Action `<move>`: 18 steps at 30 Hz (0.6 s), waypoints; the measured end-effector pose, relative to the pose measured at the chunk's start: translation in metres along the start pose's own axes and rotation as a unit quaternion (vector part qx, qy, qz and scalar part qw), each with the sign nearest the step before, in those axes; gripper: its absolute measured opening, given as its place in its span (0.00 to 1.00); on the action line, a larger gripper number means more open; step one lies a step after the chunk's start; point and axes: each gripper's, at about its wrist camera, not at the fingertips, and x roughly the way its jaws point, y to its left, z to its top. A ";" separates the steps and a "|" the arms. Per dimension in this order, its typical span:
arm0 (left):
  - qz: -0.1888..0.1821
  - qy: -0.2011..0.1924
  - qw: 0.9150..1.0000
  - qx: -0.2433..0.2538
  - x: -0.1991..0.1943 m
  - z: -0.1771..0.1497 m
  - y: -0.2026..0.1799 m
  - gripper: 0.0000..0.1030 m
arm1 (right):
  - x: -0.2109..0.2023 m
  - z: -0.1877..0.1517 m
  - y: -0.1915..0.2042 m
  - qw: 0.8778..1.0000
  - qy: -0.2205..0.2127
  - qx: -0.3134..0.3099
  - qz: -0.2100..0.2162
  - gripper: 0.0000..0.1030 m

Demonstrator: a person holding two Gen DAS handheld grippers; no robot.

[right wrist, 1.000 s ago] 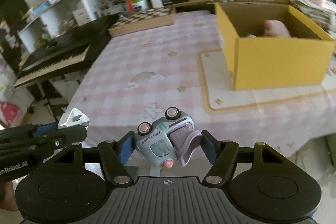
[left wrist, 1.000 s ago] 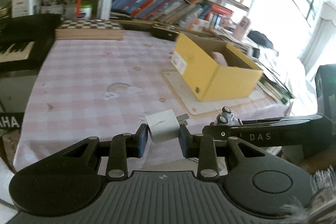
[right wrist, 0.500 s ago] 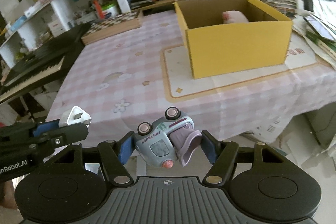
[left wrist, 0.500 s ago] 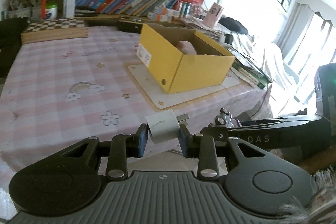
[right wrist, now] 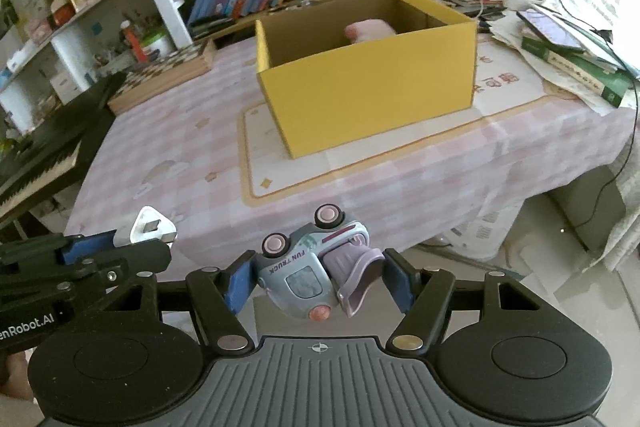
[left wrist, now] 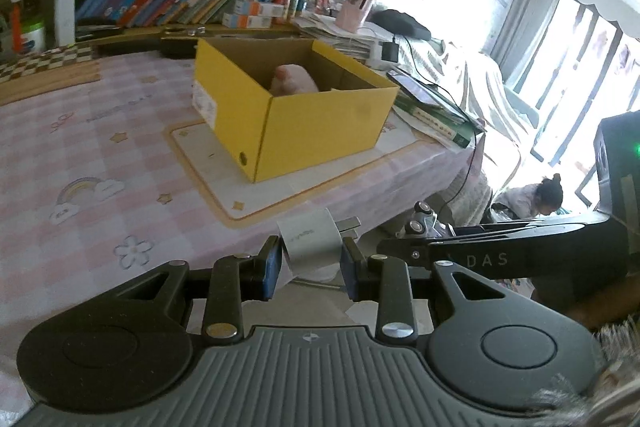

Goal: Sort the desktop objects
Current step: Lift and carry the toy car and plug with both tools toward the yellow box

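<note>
With the left gripper [left wrist: 308,269] clamped on a white plug adapter [left wrist: 310,245] and the right gripper [right wrist: 318,281] on a toy truck [right wrist: 310,267], the yellow box [right wrist: 372,83] lies ahead and below both — carry each well past its near wall before releasing.

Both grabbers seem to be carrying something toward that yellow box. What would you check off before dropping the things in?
1. Left gripper clamped on the white plug adapter: ok.
2. Right gripper clamped on the toy truck: ok.
3. Yellow box open on top: ok.
4. Room left inside the box: ok; only a pink item shows near the far wall.
5. Grippers above the box opening: not ok; both sit short of the table's near edge.
6. What lies on the box floor near the front wall: cannot tell, it is hidden.
</note>
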 end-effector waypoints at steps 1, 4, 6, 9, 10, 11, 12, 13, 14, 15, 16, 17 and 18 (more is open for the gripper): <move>0.000 -0.001 1.000 0.000 0.003 0.002 -0.003 0.28 | 0.000 0.002 -0.004 1.000 -0.001 0.000 0.000 0.66; 0.001 -0.001 1.000 0.001 0.014 0.011 -0.012 0.28 | 0.001 0.009 -0.019 1.000 -0.002 0.003 -0.001 0.66; 0.001 0.001 1.000 0.003 0.021 0.016 -0.018 0.28 | 0.002 0.014 -0.027 1.000 -0.002 0.006 -0.001 0.66; 0.000 0.005 1.000 0.006 0.033 0.022 -0.029 0.28 | 0.004 0.022 -0.040 1.000 -0.001 0.007 0.000 0.66; 0.000 0.006 1.000 0.007 0.036 0.024 -0.032 0.28 | 0.006 0.026 -0.045 1.000 0.000 0.007 0.001 0.66; 0.001 0.007 1.000 0.006 0.039 0.026 -0.034 0.28 | 0.007 0.028 -0.048 1.000 0.002 0.006 0.002 0.66; 0.003 0.007 1.000 0.005 0.043 0.029 -0.037 0.28 | 0.009 0.031 -0.052 1.000 0.004 0.005 0.004 0.66; 0.004 0.007 1.000 0.004 0.047 0.031 -0.038 0.28 | 0.011 0.034 -0.057 1.000 0.006 0.003 0.005 0.66; 0.006 0.007 1.000 0.002 0.050 0.033 -0.040 0.28 | 0.013 0.037 -0.060 1.000 0.007 0.003 0.007 0.66; 0.008 0.007 1.000 0.001 0.054 0.036 -0.042 0.28 | 0.014 0.040 -0.064 1.000 0.009 0.002 0.008 0.66; 0.010 0.008 1.000 -0.001 0.058 0.038 -0.044 0.28 | 0.016 0.044 -0.068 1.000 0.011 0.001 0.010 0.66; 0.011 0.008 1.000 -0.002 0.061 0.040 -0.046 0.28 | 0.018 0.047 -0.071 1.000 0.012 0.000 0.011 0.66; 0.013 0.008 1.000 -0.003 0.066 0.043 -0.048 0.28 | 0.020 0.050 -0.074 1.000 0.013 -0.002 0.012 0.66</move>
